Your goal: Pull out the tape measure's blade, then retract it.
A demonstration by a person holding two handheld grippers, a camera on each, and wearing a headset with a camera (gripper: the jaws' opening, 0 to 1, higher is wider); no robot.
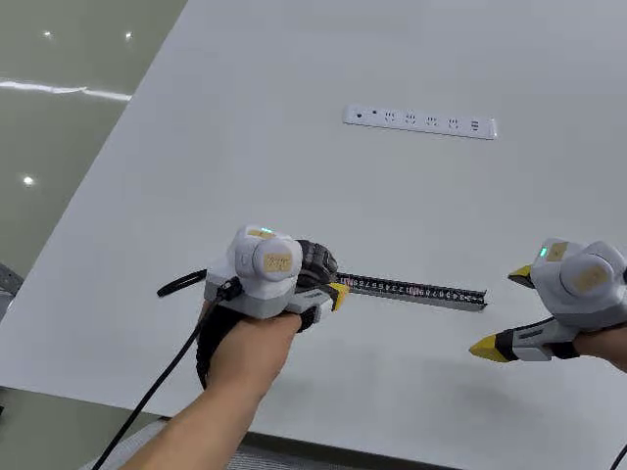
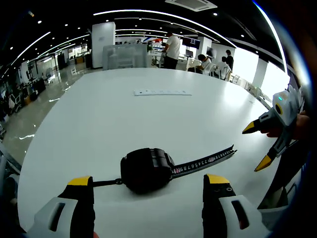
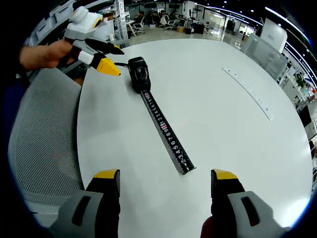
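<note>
A black tape measure [image 2: 147, 169] lies on the white table, its case [image 1: 315, 264] partly hidden behind my left gripper [image 1: 328, 284] in the head view. Its blade [image 1: 411, 291] is pulled out to the right and lies flat, ending in a hook [image 3: 186, 169]. My left gripper [image 2: 148, 181] is open, its yellow-tipped jaws standing either side of the case [image 3: 139, 72] without touching it. My right gripper [image 1: 502, 311] is open and hovers just right of the blade's end, holding nothing. The blade's end [image 2: 230, 149] lies between the two grippers.
A white power strip [image 1: 419, 121] lies farther back on the table [image 1: 294, 147]. A black wrist strap [image 1: 181, 284] trails left from the case. A grey mesh chair [image 3: 44, 144] stands by the table's near edge. People stand in the far background [image 2: 173, 47].
</note>
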